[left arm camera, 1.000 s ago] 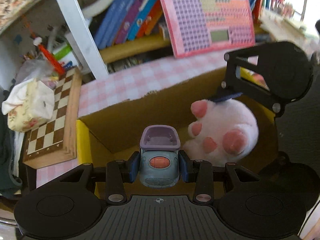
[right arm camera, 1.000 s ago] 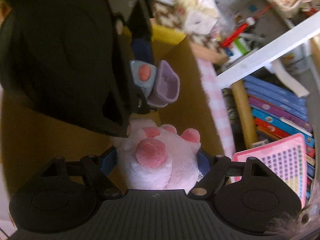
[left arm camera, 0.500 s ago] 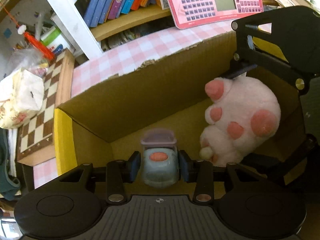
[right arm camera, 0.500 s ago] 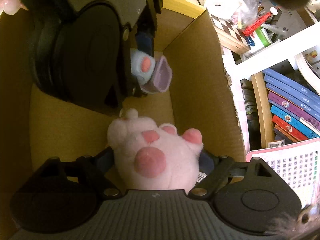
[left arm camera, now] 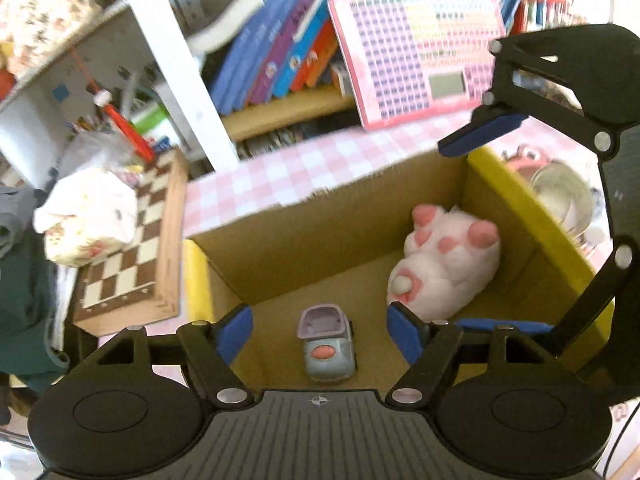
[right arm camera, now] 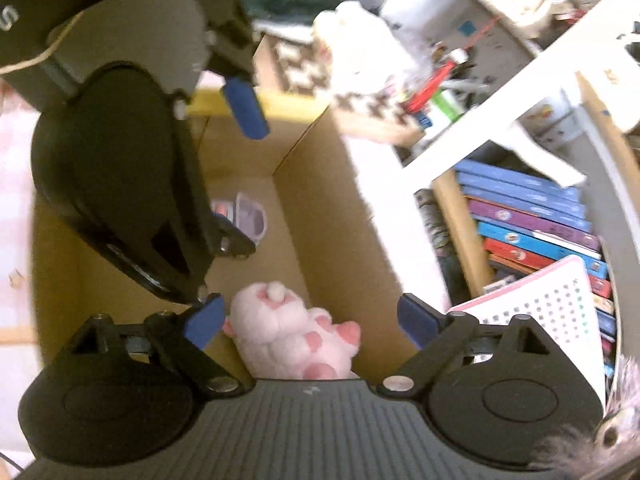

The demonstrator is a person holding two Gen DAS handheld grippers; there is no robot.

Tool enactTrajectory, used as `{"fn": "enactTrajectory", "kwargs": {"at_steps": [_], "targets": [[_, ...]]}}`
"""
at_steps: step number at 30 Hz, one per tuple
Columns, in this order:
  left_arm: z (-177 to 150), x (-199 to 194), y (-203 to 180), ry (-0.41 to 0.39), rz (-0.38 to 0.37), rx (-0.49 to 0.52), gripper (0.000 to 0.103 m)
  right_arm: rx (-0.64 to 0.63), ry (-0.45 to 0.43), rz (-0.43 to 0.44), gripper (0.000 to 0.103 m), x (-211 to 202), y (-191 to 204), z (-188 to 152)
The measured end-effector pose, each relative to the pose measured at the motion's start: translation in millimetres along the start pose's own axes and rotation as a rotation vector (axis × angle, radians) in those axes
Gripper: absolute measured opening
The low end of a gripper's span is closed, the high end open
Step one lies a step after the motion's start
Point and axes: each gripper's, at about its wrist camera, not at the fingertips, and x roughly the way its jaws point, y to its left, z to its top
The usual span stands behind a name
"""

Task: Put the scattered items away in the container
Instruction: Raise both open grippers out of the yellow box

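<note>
Matt brown corrugated cardboard box [left arm camera: 320, 232]; fluffy pink-white plush paw [left arm camera: 448, 264] at two o'clock; smooth plastic toy car [left arm camera: 328, 344] at six; lacquered wooden chessboard [left arm camera: 132, 256] at nine.

a home playroom: children's books [left arm camera: 280, 60], chessboard [left arm camera: 132, 264], pink toy keyboard [left arm camera: 416, 52].

Both tongs have let go: the left tongs [left arm camera: 320, 330], clamped on the toy car [left arm camera: 327, 348] a second ago, now gape wide and the car lies on the box [left arm camera: 280, 232] floor. The right tongs [right arm camera: 310, 320] have likewise spread, leaving the plush paw [left arm camera: 444, 268] resting in the box, and both have lifted
</note>
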Motion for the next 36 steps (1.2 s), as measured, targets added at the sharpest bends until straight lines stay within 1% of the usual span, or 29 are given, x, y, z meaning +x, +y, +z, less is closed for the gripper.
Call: {"fn": "enactTrajectory", "kwargs": {"at_steps": [5, 9, 11, 16, 20, 25, 28, 32, 36], "targets": [[-10, -53, 3, -0.098, -0.005, -0.017, 0.08, 0.105, -0.068, -0.054, 0.093, -55, 7, 1], [-24, -100, -5, -0.18, -0.018, -0.008, 0.084, 0.184, -0.128, -0.083, 0.093, -101, 24, 1], [-34, -121, -11, -0.215, -0.024, -0.006, 0.085, 0.212, -0.147, -0.099, 0.093, -120, 34, -1], [-60, -158, -24, -0.265, -0.045, 0.0, 0.088, 0.29, -0.173, -0.132, 0.093, -157, 63, -9], [-84, -180, -31, -0.29, -0.026, -0.016, 0.089, 0.376, -0.177, -0.188, 0.093, -181, 88, -22], [-122, -201, -32, -0.309, -0.003, -0.106, 0.095, 0.586, -0.177, -0.236, 0.096, -204, 118, -46], [-143, -209, -33, -0.308, 0.008, -0.156, 0.095, 0.688, -0.175, -0.266, 0.096, -214, 139, -59], [-168, -212, -35, -0.294, 0.004, -0.233, 0.095, 0.818, -0.174, -0.315, 0.096, -222, 166, -76], [-192, -212, -39, -0.277, 0.002, -0.304, 0.095, 0.909, -0.155, -0.355, 0.096, -227, 191, -90]]}}
